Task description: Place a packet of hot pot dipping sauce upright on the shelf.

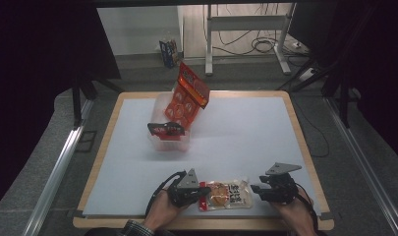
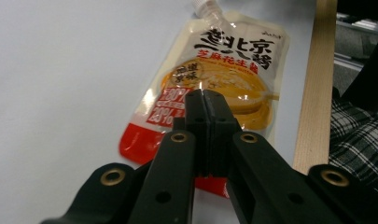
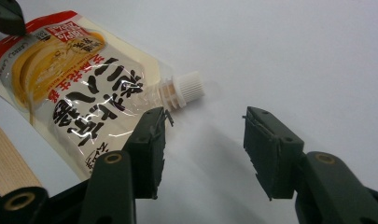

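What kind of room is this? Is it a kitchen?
Probably not a kitchen: it looks like a lab or workshop set up for recording. A white table stands between dark curtains, with loose cables on the floor and a metal desk frame behind.

The pouch (image 2: 214,79) bears large black characters reading 北京 across its top, in the left gripper view. At seven o'clock from them sits a red panel with white "30%" and "20%". A row of small red characters runs under the black ones, too blurred to read; print on the red packet (image 1: 186,98) in the tub is also too small.
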`<state>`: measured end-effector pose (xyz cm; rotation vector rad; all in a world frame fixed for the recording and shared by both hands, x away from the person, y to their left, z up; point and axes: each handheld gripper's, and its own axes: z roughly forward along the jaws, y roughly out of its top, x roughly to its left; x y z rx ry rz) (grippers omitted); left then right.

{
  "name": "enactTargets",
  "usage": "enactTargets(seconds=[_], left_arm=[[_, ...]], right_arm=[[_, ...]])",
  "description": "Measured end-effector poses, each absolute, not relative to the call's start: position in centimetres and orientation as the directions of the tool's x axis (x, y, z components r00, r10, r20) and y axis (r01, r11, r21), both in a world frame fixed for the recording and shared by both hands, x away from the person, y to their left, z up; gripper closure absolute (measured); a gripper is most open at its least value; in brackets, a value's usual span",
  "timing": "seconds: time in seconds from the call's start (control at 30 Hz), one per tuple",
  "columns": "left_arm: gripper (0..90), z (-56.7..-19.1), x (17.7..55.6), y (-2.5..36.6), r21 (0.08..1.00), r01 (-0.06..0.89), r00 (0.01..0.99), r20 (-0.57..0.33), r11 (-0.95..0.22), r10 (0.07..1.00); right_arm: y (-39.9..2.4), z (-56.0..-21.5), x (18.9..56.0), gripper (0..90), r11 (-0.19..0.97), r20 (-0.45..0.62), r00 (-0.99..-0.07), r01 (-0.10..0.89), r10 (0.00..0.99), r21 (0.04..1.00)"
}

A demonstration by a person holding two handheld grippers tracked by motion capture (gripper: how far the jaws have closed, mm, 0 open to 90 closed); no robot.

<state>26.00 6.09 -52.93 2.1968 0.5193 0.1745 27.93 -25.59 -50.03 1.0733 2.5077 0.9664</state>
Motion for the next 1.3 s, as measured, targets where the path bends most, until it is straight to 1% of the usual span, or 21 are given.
enactTargets(seconds=[0.13, 0.23, 0.27, 0.53, 0.63, 0.87, 1.0, 1.17, 1.3], left_arm=[[89.7, -53.4, 26.1, 6.0, 0.772, 0.343, 0.896, -0.097, -0.536, 0.433], [89.9, -53.7, 26.1, 6.1, 0.760, 0.337, 0.896, -0.077, -0.556, 0.437], [89.9, -53.8, 26.2, 6.2, 0.757, 0.351, 0.890, -0.088, -0.551, 0.446], [90.0, -54.1, 25.8, 6.1, 0.736, 0.337, 0.886, -0.038, -0.588, 0.462], [90.0, -54.1, 25.7, 6.2, 0.740, 0.349, 0.881, -0.050, -0.574, 0.471], [90.0, -54.1, 25.5, 6.4, 0.735, 0.347, 0.880, -0.041, -0.583, 0.473], [90.0, -54.0, 25.5, 6.5, 0.727, 0.341, 0.883, -0.029, -0.597, 0.469], [90.0, -54.0, 25.5, 6.5, 0.727, 0.344, 0.882, -0.032, -0.594, 0.471], [90.0, -54.0, 25.5, 6.5, 0.727, 0.344, 0.882, -0.031, -0.595, 0.471]], right_arm=[[-25.7, -50.0, 27.8, 44.9, 0.505, 0.038, -0.700, 0.551, 0.713, 0.665], [-25.7, -50.0, 27.7, 42.7, 0.503, 0.050, -0.700, 0.558, 0.712, 0.660], [-25.7, -50.0, 27.6, 42.1, 0.501, 0.052, -0.700, 0.560, 0.713, 0.660], [-25.6, -49.7, 27.0, 38.6, 0.500, 0.075, -0.724, 0.543, 0.686, 0.674], [-25.4, -49.7, 26.8, 36.3, 0.510, 0.083, -0.739, 0.537, 0.669, 0.672], [-24.3, -50.5, 26.7, 32.4, 0.518, 0.135, -0.755, 0.557, 0.642, 0.649], [-23.8, -50.8, 27.0, 29.8, 0.517, 0.143, -0.754, 0.562, 0.641, 0.646], [-23.5, -51.3, 28.0, 26.7, 0.481, 0.210, -0.735, 0.604, 0.645, 0.636], [-23.2, -51.7, 28.6, 27.0, 0.457, 0.276, -0.724, 0.636, 0.632, 0.622]])
